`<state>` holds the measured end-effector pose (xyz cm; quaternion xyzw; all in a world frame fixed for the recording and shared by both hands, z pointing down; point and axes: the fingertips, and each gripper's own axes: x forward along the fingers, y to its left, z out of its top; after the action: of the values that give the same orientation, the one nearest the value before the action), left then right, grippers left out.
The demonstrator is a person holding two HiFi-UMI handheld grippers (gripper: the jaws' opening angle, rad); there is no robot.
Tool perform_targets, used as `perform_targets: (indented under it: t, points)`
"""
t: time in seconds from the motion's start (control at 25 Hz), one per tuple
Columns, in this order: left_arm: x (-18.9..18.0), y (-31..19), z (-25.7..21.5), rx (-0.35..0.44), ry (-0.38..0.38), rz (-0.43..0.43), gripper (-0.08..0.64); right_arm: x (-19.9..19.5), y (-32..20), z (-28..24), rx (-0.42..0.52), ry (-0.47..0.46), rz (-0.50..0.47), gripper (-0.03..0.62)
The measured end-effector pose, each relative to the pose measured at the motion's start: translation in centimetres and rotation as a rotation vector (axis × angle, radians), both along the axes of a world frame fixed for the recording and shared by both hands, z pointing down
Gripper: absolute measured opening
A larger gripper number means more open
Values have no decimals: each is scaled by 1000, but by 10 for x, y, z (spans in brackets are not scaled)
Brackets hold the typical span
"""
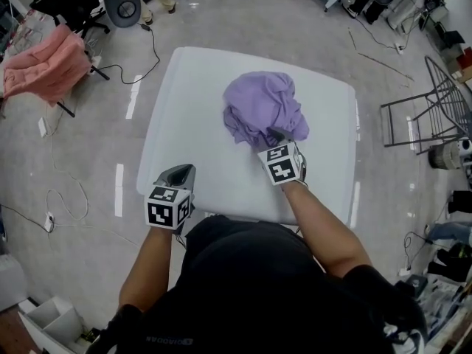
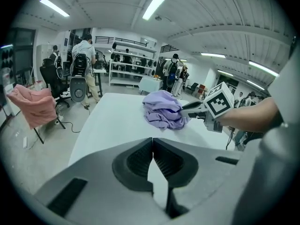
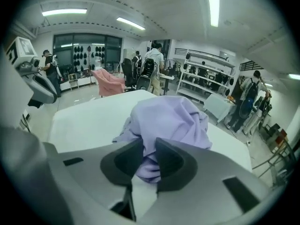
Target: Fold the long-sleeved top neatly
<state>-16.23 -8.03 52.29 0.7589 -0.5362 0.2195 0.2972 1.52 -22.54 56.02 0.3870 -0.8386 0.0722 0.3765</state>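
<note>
Long-sleeved top (image 1: 259, 103): purple, crumpled in a heap, unfolded, lying on the white table (image 1: 184, 116), centre to far-right area.

R gripper (image 1: 277, 134): jaws apart, set at the heap's near edge. A fold of fabric shows in the gap; pads not clamped on it. R forearm (image 1: 324, 227) crosses the table's near edge.

L gripper (image 1: 181, 174): jaws closed tip to tip, nothing between them, over the table's near-left edge, well apart from the heap.

Surroundings:
- pink garment (image 1: 43, 66) draped on a chair, off the table's far-left corner
- black cable (image 1: 151, 54) on floor, near the table's far-left corner
- metal rack (image 1: 435, 109), right of the table
</note>
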Motion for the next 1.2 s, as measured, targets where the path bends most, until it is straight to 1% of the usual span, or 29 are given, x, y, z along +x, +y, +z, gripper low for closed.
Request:
perform_targets:
  t: [0.08,0.16,0.2,0.32,0.44,0.6,0.64,0.68,0.72,0.84,0.92,1.08,1.16,1.2]
  points:
    - [-4,-1,-1,2,-4,-1,5,8,-7,0,-24,-42,62,61]
    - [-5,-2,-2,6,-12,6,5,19,-11,-7,-37,-119,113,29]
    - [-5,-4,-4,12,-19,14,5,25,-14,-16,-27,-161,124,26]
    - [-4,-18,-12,66,-39,49,5,33,-22,-54,37,-268,116,25]
    - [3,-42,-31,151,-50,104,6,41,-30,-96,97,-324,95,23]
    - [25,-82,-69,264,-120,213,9,46,-38,-161,161,-348,26,21]
    - [34,-92,-79,289,-140,247,32,46,-39,-179,180,-348,1,21]
    - [43,-101,-89,314,-157,279,70,46,-39,-196,203,-343,-23,21]
    - [53,-110,-100,338,-169,306,81,47,-39,-213,227,-335,-46,21]
    - [76,-137,-132,406,-166,348,87,54,-35,-262,289,-333,-89,21]
    - [92,-153,-143,422,-171,394,95,58,-32,-289,312,-347,-97,21]
    - [132,-165,-134,412,-218,535,124,59,-30,-322,323,-361,-95,21]
    - [154,-159,-126,407,-205,575,132,59,-26,-327,323,-352,-96,21]
    - [164,-155,-121,403,-190,578,140,60,-23,-328,324,-342,-97,21]
